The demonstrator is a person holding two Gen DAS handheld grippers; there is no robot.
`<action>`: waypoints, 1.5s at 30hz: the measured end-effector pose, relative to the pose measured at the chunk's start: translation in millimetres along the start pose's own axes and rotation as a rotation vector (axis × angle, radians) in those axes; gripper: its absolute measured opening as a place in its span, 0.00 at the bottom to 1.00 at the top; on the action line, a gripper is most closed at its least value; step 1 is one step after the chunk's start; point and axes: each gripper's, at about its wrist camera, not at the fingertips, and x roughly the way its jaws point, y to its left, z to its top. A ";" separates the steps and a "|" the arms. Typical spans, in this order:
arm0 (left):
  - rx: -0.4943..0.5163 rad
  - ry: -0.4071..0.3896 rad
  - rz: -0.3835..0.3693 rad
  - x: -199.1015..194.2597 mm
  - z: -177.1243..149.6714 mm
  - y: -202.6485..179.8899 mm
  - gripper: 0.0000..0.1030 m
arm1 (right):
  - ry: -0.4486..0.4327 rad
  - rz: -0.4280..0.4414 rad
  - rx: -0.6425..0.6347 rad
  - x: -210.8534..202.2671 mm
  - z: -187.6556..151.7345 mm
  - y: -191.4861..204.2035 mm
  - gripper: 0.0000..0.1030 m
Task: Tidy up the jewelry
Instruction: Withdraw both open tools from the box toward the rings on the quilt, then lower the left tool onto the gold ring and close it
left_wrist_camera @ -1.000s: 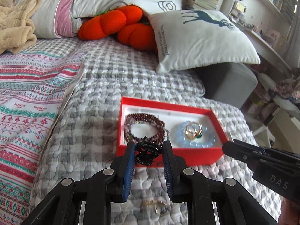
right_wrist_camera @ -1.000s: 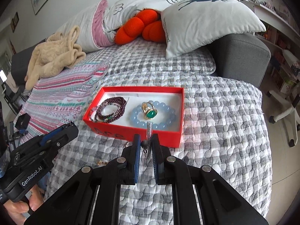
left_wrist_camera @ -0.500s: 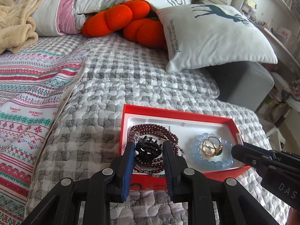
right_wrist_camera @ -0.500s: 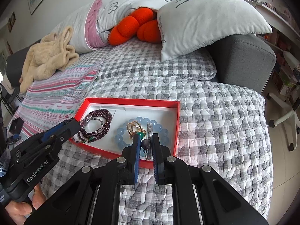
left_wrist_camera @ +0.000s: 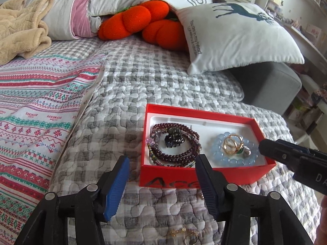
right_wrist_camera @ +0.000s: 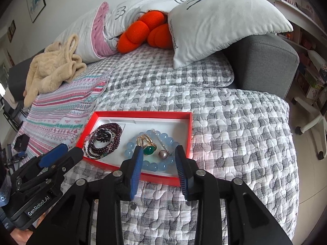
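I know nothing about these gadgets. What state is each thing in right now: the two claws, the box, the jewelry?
Left gripper: open, empty.
Right gripper: open, empty.
Red box: lidless, on the quilt.
Black hair claw: lying on the dark bead bracelet.
Gold ring: resting on the blue bead bracelet.
Pearl pendant: in the box.
Gold chain: outside the box, on the quilt.

Black tongs (left_wrist_camera: 162,180), blue ribbed pads (right_wrist_camera: 136,168), silver screws.

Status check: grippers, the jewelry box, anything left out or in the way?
Left gripper open, empty. Right gripper open, empty. Hair claw on dark bracelet in red box; pearl piece on blue bracelet. Gold bits on quilt.
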 end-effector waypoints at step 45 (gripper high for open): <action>0.167 0.223 -0.182 -4.9 -83.3 -9.8 0.33 | 0.169 -0.066 -0.031 -5.3 -83.8 -13.2 0.66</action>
